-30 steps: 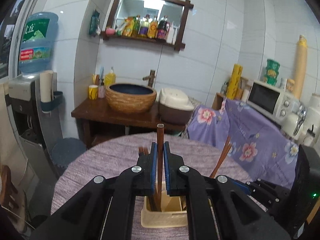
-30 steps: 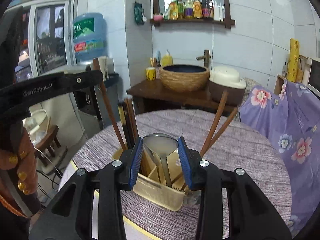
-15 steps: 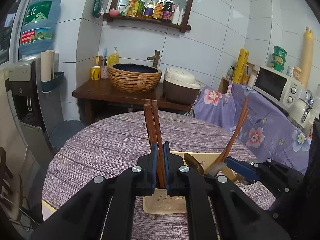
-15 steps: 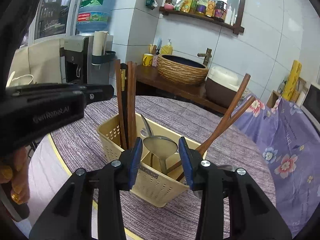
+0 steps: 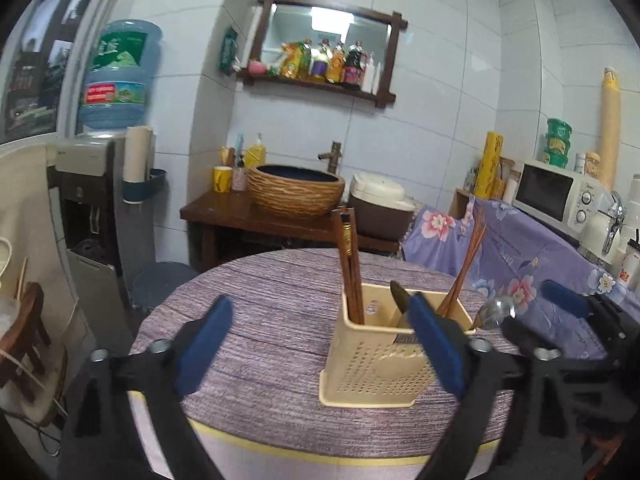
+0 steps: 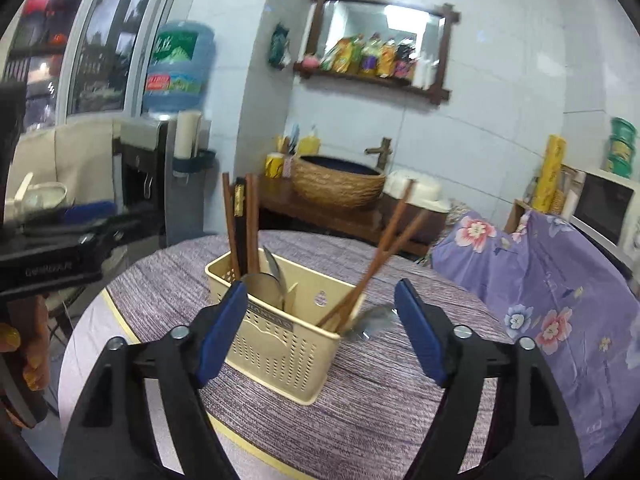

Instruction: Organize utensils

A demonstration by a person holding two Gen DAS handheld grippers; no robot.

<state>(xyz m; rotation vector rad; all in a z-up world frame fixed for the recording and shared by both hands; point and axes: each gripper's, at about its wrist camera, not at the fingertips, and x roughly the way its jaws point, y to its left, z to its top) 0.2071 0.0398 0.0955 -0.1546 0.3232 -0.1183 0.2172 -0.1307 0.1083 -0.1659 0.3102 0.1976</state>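
Both of your tools have let go since a moment ago: your left tool (image 5: pixel 320 336), which was clamped on a dark chopstick, now has its fingers spread wide apart, and your right tool (image 6: pixel 318 328), which was holding a metal spoon, is likewise spread wide with nothing between its blue pads. You can see the cream utensil basket (image 5: pixel 376 364) standing on the round worktop (image 5: pixel 260 308) with its purple woven cloth, just ahead of both tools. Upright in the basket's left end stand the dark chopsticks (image 5: pixel 349 268) (one carries a gold band near its top), while a second pair of reddish-brown chopsticks (image 6: pixel 384 256) leans out to the right from the other end. Between them, in the middle of the basket, your right wrist view shows the spoons (image 6: pixel 268 280), bowls up. One more spoon (image 6: pixel 370 316) sits at the basket's right end, blurred, so you cannot tell whether it lies inside or just beside the wall. Your left tool also shows at the left edge of the right wrist view, well off from the basket.
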